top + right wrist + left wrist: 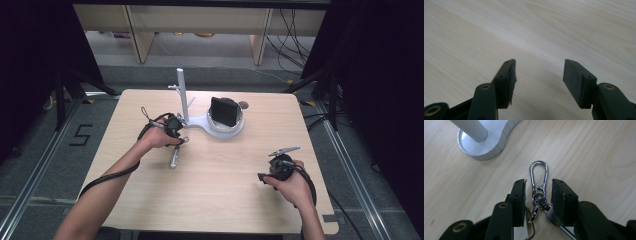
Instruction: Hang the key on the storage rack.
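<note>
A silver keychain [539, 173] lies flat on the wooden table: a carabiner clip, small linked rings [538, 198] and a key [552, 216] under the jaws. My left gripper [539, 182] is open and straddles the rings, with a jaw on each side and neither pressing on them. In the high view it [176, 137] sits just left of the white stand, and the keychain [174, 157] trails toward me. My right gripper [267, 175] rests at the near right of the table. Its jaws [539, 62] stand open over bare wood.
A white stand [200, 121] with an upright post [182, 92] is at the table's back middle; its round base [235, 131] holds a black boxy object [223, 111]. The stand's foot [484, 145] is close ahead of my left gripper. A small round disc [243, 105] lies behind it.
</note>
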`<action>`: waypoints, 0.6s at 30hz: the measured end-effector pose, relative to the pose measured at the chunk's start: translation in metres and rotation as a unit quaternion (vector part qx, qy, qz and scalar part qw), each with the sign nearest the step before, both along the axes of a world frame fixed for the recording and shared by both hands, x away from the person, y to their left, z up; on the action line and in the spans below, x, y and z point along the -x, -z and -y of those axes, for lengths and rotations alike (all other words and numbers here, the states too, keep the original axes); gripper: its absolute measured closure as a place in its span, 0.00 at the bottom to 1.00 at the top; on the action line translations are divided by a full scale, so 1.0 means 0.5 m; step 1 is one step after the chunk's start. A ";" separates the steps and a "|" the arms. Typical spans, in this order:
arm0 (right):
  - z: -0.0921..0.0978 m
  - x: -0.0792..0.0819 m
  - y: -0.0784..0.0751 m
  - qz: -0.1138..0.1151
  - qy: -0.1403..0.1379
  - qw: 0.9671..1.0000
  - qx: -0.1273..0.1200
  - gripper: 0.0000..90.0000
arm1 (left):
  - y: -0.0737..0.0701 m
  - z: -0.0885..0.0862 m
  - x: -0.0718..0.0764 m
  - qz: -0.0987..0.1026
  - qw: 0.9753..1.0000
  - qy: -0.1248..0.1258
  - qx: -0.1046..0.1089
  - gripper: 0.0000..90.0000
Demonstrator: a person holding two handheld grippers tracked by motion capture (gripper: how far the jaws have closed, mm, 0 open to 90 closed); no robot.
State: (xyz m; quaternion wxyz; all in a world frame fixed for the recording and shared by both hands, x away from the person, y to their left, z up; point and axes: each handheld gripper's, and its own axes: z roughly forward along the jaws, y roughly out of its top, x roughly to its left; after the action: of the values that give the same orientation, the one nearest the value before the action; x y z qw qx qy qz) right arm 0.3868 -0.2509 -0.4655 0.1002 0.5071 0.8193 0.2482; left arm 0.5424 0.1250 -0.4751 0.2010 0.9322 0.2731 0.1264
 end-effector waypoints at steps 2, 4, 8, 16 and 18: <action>0.000 -0.001 0.002 0.002 -0.001 1.000 0.000 0.50 | 0.000 0.003 -0.002 -0.003 1.000 -0.004 0.000 0.70; -0.003 0.001 0.003 -0.001 -0.005 1.000 0.001 0.50 | 0.002 0.005 -0.004 -0.008 1.000 -0.005 -0.003 0.70; -0.007 0.001 0.005 -0.003 -0.001 1.000 -0.002 0.50 | 0.004 0.008 -0.007 -0.009 1.000 0.000 -0.015 0.69; -0.006 0.001 0.005 -0.004 0.000 1.000 -0.003 0.50 | 0.008 0.011 -0.016 -0.015 0.999 0.018 -0.035 0.69; -0.007 0.001 0.005 -0.002 0.000 1.000 -0.003 0.50 | 0.007 0.013 -0.017 -0.018 0.999 0.017 -0.036 0.69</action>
State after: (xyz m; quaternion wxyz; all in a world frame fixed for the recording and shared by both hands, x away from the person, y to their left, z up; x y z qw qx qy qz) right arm 0.3862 -0.2475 -0.4680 0.0966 0.5077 0.8190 0.2494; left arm 0.5507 0.1187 -0.4787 0.1643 0.9455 0.2557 0.1164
